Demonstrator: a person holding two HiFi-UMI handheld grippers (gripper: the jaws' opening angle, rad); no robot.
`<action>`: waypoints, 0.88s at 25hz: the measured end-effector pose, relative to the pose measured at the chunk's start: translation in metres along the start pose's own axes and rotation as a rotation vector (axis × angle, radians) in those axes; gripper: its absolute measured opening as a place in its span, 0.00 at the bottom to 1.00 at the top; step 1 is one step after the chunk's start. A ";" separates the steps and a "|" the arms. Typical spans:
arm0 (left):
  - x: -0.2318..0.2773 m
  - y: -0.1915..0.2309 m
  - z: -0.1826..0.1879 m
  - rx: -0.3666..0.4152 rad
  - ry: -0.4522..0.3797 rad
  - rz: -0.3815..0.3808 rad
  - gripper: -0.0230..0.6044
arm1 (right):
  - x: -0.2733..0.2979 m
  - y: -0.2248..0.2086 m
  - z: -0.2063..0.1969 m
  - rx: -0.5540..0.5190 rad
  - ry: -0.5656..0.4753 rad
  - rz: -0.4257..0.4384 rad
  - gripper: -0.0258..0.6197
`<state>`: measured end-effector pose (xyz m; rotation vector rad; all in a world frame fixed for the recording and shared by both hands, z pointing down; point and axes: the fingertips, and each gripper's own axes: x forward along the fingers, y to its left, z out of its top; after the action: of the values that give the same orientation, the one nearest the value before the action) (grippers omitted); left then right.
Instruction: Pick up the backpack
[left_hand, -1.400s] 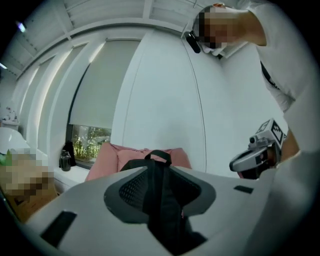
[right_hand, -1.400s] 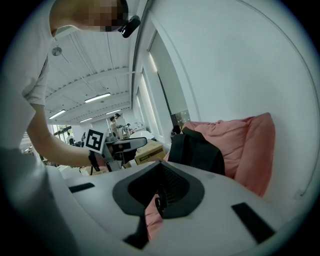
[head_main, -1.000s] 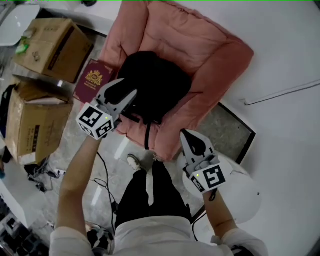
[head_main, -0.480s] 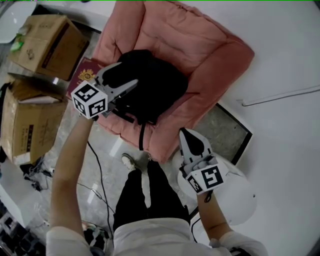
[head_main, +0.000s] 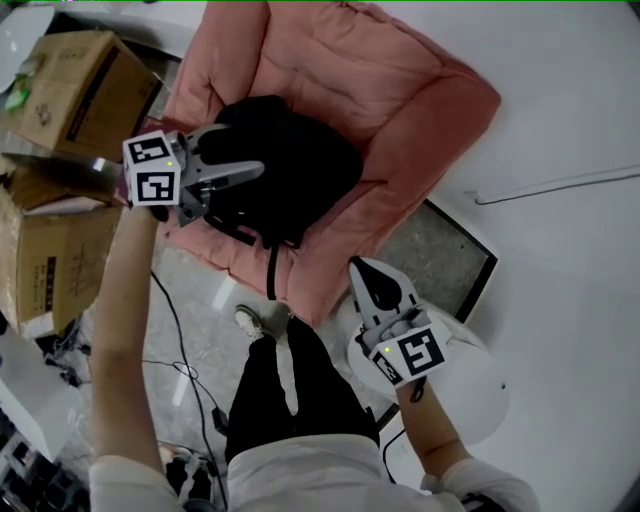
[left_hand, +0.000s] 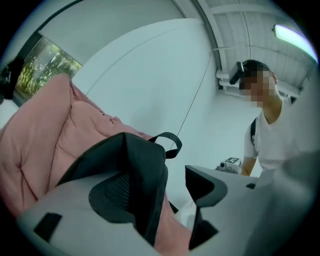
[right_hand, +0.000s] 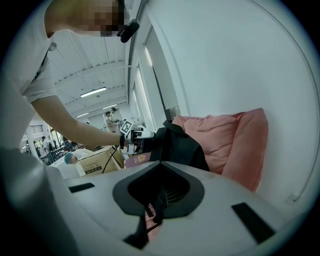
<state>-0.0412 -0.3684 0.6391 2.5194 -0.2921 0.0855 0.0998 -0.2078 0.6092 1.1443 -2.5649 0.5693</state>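
Observation:
A black backpack (head_main: 290, 170) lies on a big pink cushion (head_main: 390, 80). My left gripper (head_main: 250, 148) is at the backpack's left edge and points across it. Its jaws stand wide open. In the left gripper view the backpack's black fabric (left_hand: 135, 160) sits between the jaws beside the left one, with no pad pressing on it, and its carry loop (left_hand: 170, 142) stands up behind. My right gripper (head_main: 366, 275) hangs below the cushion's front corner, apart from the backpack, with its jaws together. The right gripper view shows the backpack (right_hand: 180, 145) ahead on the cushion (right_hand: 230, 135).
Two cardboard boxes (head_main: 75, 85) (head_main: 50, 260) stand left of the cushion, with a maroon book (right_hand: 137, 160) beside them. A white round object (head_main: 470, 380) is under my right hand. A grey framed slab (head_main: 440, 260) lies at the cushion's right. Cables (head_main: 190, 350) cross the floor by the person's shoe (head_main: 255, 320).
My left gripper has swung left and turned to point rightward across the backpack, and its jaws have opened wider. The right gripper has hardly shifted.

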 end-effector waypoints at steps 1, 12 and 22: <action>0.006 0.001 -0.001 -0.019 -0.001 -0.020 0.56 | 0.002 0.000 0.001 0.004 0.003 0.003 0.07; 0.033 -0.028 0.036 -0.085 -0.085 -0.345 0.40 | 0.008 0.029 -0.013 0.026 0.051 0.071 0.07; 0.060 -0.022 0.023 -0.068 0.010 -0.272 0.13 | 0.010 0.028 -0.005 0.025 0.034 0.081 0.07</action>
<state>0.0225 -0.3757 0.6156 2.4653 0.0524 -0.0201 0.0724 -0.1949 0.6114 1.0339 -2.5920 0.6360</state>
